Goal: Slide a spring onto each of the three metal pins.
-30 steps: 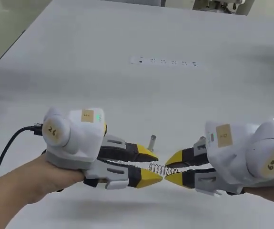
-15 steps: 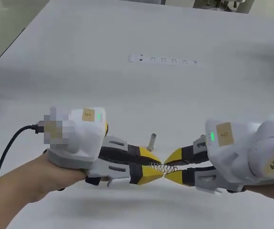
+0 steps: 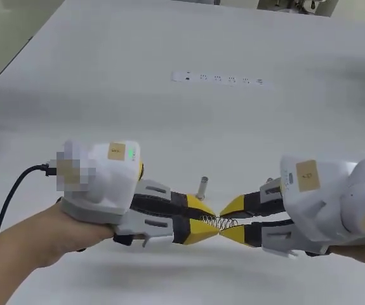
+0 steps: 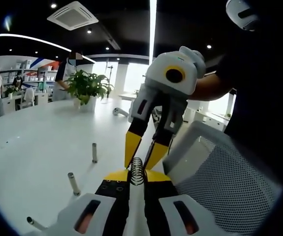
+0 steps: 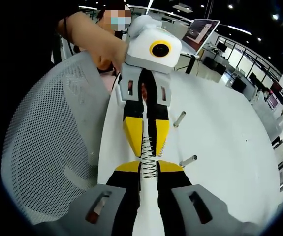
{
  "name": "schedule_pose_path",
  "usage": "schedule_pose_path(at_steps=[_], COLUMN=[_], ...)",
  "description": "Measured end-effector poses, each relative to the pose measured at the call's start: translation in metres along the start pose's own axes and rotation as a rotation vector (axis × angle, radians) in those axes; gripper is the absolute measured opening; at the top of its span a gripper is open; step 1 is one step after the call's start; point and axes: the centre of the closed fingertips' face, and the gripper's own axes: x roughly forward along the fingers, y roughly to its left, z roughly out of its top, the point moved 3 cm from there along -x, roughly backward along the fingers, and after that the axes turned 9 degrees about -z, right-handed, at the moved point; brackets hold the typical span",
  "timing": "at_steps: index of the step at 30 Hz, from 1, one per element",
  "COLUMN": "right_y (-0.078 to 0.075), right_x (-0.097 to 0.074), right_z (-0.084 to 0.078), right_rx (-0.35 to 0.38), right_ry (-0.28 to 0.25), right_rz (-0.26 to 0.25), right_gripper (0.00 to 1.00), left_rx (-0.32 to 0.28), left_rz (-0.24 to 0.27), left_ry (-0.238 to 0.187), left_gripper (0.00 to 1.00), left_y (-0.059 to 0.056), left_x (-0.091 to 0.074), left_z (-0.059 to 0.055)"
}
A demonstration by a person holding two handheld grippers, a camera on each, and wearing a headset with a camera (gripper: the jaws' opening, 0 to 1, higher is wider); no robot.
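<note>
Bench open all round | left claw, right claw each pinching spring ends

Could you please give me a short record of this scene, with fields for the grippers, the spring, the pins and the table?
left gripper: shut on one end of the spring, above the table
right gripper: shut on the spring's other end, tip to tip with the left
spring: spans the small gap between the tips
pins: three standing on the table, none with a spring on it
table: white, power strip at the far side
</note>
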Motion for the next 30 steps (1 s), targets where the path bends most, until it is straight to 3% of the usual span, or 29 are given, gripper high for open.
schedule_pose_path(at_steps=[3, 12, 20, 23, 24, 25, 30], right_y=[0.001, -0.001, 0.001, 0.003, 0.004, 0.004, 0.002], right_x=[-0.001, -0.003, -0.003, -0.004, -0.005, -0.007, -0.009], right_z=[-0.006, -0.007, -0.009, -0.009, -0.008, -0.006, -0.002], right_rx=[0.032, 0.081, 0.057, 0.036, 0.033, 0.033, 0.045], right_ry=[0.002, -0.034, -0.035, -0.02, -0.024, -0.034, -0.037], right_rz=[0.013, 0.012, 0.018, 0.022, 0.025, 0.032, 0.042], right_gripper=[0.14, 0.09, 0.07, 0.07, 0.07, 0.07, 0.07], left_rx=[0.0, -0.006, -0.026, -0.03, -0.022, -0.027, -0.041], left_rz=[-0.001, -0.013, -0.02, -0.027, -0.023, -0.018, -0.022], left_ry=[-0.004, -0.012, -0.004, 0.016, 0.049, 0.054, 0.045], left_gripper=[0.02, 0.02, 0.02, 0.02, 0.02, 0.02, 0.02], left_y=[-0.001, -0.001, 0.0, -0.002, -0.002, -0.002, -0.002], left_x=[0.0, -0.001, 0.002, 0.005, 0.005, 0.005, 0.004], left_z=[0.001, 0.002, -0.002, -0.007, -0.012, -0.014, -0.014])
